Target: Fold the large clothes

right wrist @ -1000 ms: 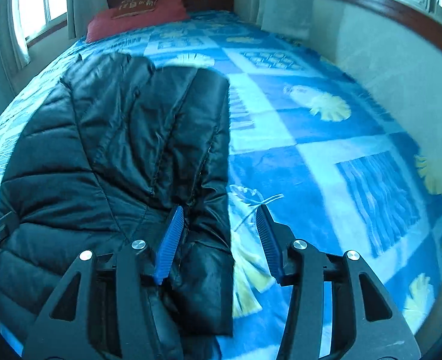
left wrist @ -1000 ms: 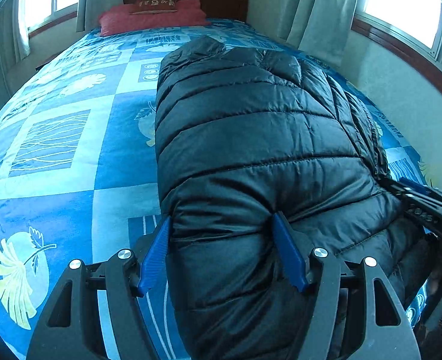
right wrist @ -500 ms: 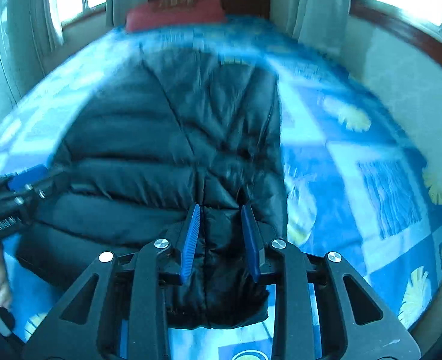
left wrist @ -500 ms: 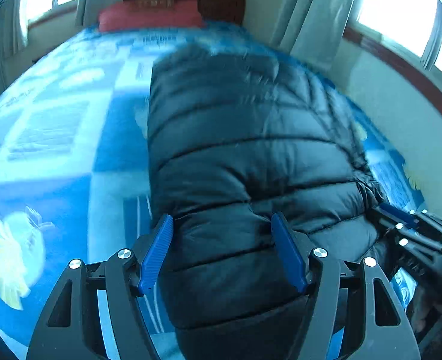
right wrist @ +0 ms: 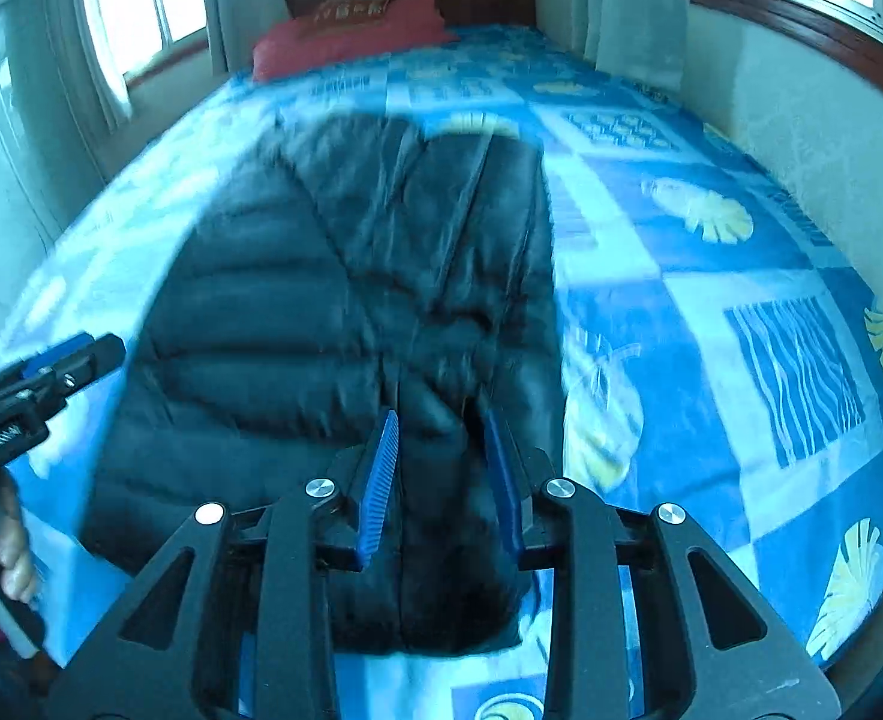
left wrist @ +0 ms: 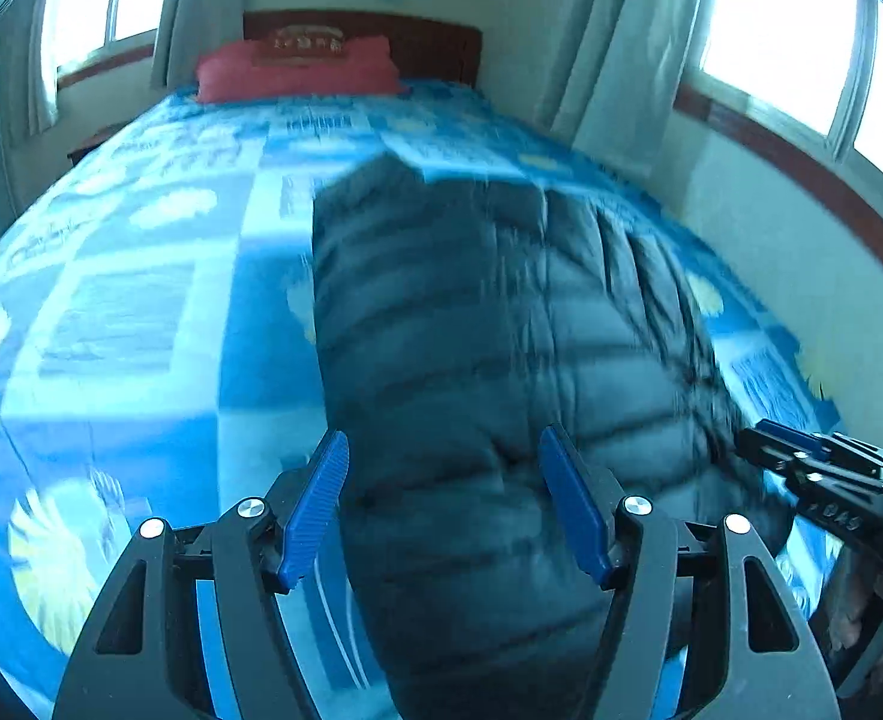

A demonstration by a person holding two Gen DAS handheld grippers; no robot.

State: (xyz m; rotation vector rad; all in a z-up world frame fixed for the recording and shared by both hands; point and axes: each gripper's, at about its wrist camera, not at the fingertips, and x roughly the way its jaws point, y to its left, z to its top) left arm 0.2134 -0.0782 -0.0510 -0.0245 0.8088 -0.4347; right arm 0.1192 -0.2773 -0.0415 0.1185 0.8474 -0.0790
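A black quilted puffer jacket (left wrist: 489, 348) lies lengthwise on the blue patterned bed (left wrist: 129, 312); it also shows in the right wrist view (right wrist: 333, 300). My left gripper (left wrist: 444, 504) is open, its blue fingers straddling the jacket's near hem without pinching it. My right gripper (right wrist: 441, 474) has its jaws narrowed around a fold of the jacket's near right edge. Each gripper shows at the other view's edge: the right one (left wrist: 813, 468) and the left one (right wrist: 33, 384). Both views are motion-blurred.
A red pillow (left wrist: 297, 69) lies against the wooden headboard (left wrist: 441, 45) at the far end. A wall with curtained windows (left wrist: 789, 78) runs close along the bed's right side. More windows (right wrist: 117, 18) stand on the left.
My right gripper moved left onto the jacket's near right edge and narrowed its jaws on it. My left gripper stayed open and drew back, so the jacket looks farther away.
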